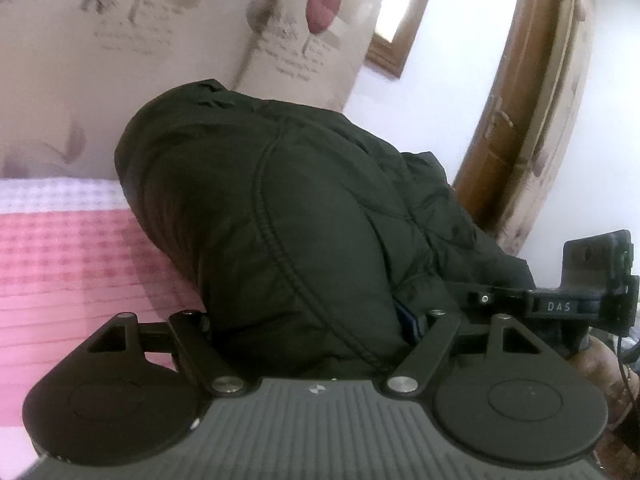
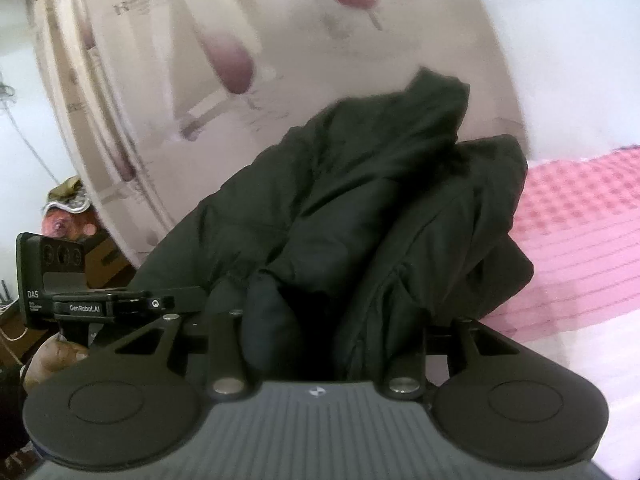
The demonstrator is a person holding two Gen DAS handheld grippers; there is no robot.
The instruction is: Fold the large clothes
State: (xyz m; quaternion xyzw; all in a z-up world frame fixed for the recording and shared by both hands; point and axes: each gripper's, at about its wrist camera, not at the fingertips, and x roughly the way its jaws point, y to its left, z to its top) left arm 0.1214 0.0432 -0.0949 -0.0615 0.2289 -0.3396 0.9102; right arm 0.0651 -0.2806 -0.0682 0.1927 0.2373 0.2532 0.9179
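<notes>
A big dark green padded jacket (image 1: 280, 208) is bunched up over a pink checked bedspread (image 1: 72, 256). In the left wrist view it bulges between the arms of my left gripper (image 1: 316, 320), whose fingertips are buried in the fabric. In the right wrist view the jacket (image 2: 380, 208) rises in thick folds and fills my right gripper (image 2: 320, 320) the same way; its fingertips are hidden too. The other gripper's body shows in the left wrist view (image 1: 592, 280) and in the right wrist view (image 2: 60, 280).
A curtain with a tulip print (image 1: 192, 40) hangs behind the bed. A brown wooden door (image 1: 532, 92) stands at the right in the left wrist view. The bedspread (image 2: 580, 232) lies right of the jacket in the right wrist view.
</notes>
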